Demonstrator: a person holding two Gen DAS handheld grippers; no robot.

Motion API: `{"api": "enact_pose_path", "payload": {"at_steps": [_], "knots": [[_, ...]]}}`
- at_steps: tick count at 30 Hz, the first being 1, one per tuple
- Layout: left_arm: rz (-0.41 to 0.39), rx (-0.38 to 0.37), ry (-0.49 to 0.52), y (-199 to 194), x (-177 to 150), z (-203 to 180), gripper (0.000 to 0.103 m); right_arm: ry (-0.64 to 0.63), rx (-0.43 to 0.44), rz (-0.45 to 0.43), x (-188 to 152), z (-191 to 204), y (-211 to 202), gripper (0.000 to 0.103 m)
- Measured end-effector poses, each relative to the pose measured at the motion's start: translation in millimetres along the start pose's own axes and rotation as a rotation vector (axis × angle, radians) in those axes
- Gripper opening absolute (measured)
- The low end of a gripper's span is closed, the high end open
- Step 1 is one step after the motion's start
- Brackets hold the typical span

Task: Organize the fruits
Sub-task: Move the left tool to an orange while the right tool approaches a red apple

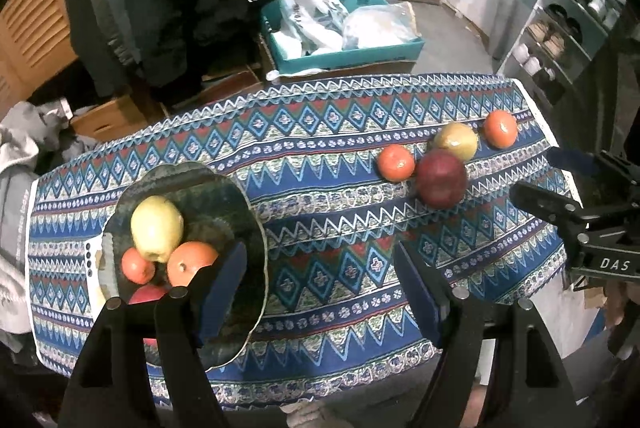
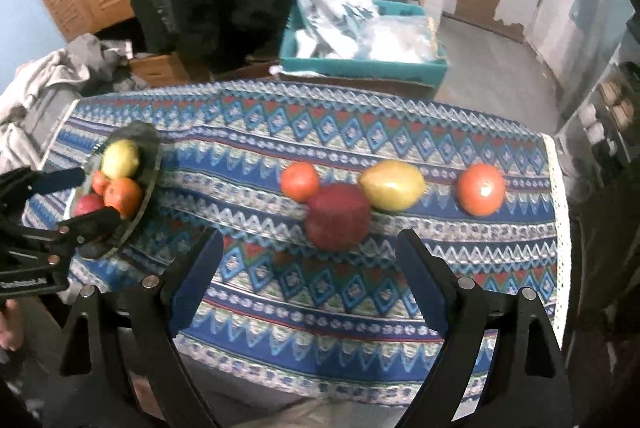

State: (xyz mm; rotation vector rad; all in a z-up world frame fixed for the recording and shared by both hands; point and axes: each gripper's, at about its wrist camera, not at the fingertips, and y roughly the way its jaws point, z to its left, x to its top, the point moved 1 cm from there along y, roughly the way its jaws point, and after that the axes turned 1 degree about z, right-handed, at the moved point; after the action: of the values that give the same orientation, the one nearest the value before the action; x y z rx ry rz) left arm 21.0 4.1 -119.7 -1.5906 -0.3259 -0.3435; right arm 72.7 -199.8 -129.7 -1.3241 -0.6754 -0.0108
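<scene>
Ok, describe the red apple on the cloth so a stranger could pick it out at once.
On the patterned cloth, away from the plate of fruit, four loose fruits lie in a row. The red apple sits at the front of that group, touching the yellow fruit and the small orange behind it. It is the only dark red one among them.
</scene>
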Motion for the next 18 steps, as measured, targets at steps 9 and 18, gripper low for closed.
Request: {"api": "enact_pose_path", "payload": {"at_steps": [9,18], "knots": [[0.039,0.015,0.057,33.0,6.4,-19.0,0.079,0.05,-0.012,0.077,-12.1,-23.4,37.3,0.087],[0.081,0.007,0.059,75.2,18.6,-22.0,0.079,0.098,0.02,0.147,-10.1,-34.2,80.4,0.087]]}}
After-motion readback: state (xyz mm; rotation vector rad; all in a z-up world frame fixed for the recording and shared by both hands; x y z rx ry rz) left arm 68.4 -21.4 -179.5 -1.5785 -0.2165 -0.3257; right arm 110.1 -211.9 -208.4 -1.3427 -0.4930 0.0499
